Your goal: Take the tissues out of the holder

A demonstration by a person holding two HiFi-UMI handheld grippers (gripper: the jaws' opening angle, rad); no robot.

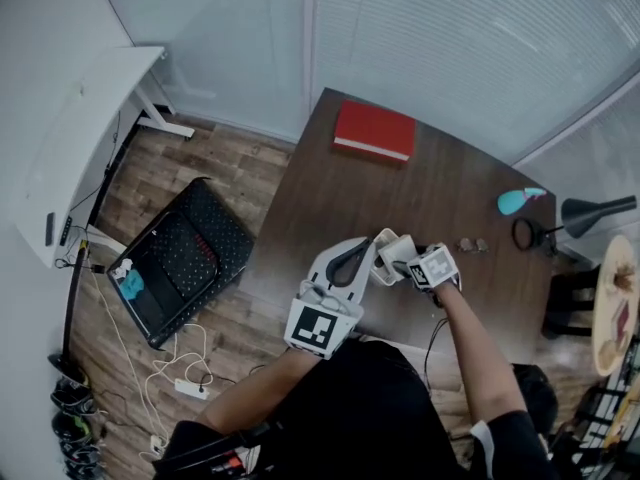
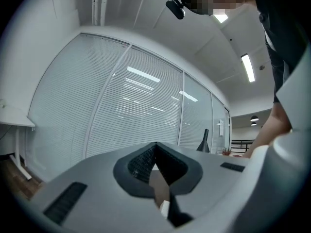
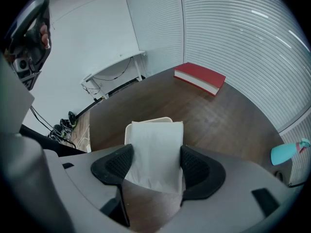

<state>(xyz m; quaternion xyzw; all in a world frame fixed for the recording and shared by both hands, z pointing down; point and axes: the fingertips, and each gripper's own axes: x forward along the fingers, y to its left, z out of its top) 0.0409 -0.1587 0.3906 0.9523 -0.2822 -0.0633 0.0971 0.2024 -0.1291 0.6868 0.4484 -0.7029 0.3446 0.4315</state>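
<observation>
Pull step in hand: my right gripper [image 3: 154, 166] is clamped on the tissues [image 3: 156, 144], holder [image 3: 146, 122] rim just behind on the table [image 3: 218, 123], left gripper [image 2: 155, 147] closed and empty; next, I judge, lift straight clear.

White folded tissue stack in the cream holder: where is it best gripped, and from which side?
Probably best to grip the white folded tissue stack by its free upper part, coming down from above with a jaw on each side edge. It stands in the cream holder, whose walls cover its lower end. The right gripper sits that way now, pads against both edges.
</observation>
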